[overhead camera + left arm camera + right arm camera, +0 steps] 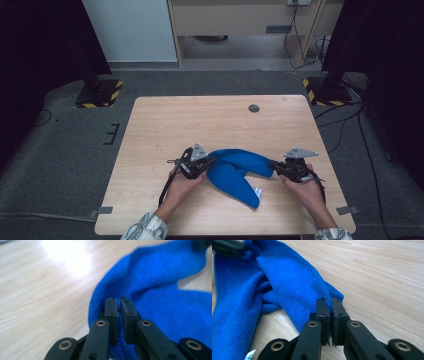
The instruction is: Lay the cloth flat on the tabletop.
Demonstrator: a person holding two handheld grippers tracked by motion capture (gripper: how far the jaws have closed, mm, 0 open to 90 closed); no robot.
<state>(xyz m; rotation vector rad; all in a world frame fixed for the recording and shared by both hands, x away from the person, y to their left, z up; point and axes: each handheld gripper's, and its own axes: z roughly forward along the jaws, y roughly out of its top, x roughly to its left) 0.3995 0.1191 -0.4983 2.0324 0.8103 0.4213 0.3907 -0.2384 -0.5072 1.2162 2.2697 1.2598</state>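
Surface: pale wooden top in the middle of the high view, with a small dark round inset near its upper right edge.
Blue cloth: lies bunched on the surface in the lower centre of the high view, between the two grippers; one lobe runs toward the lower right, where a small white tag shows at its hem.
Left gripper: at centre left of the high view, held in a hand; its fingers are pressed together on a fold of the cloth's left edge, and blue pile shows in the narrow slit between them.
Right gripper: at centre right of the high view; its fingers are clamped on the hemmed edge of the cloth's right end, the hem running up from between them toward the upper left of the right gripper view.
Cloth between the grips: raised off the wood near both gripping points, sagging to the surface at the middle.
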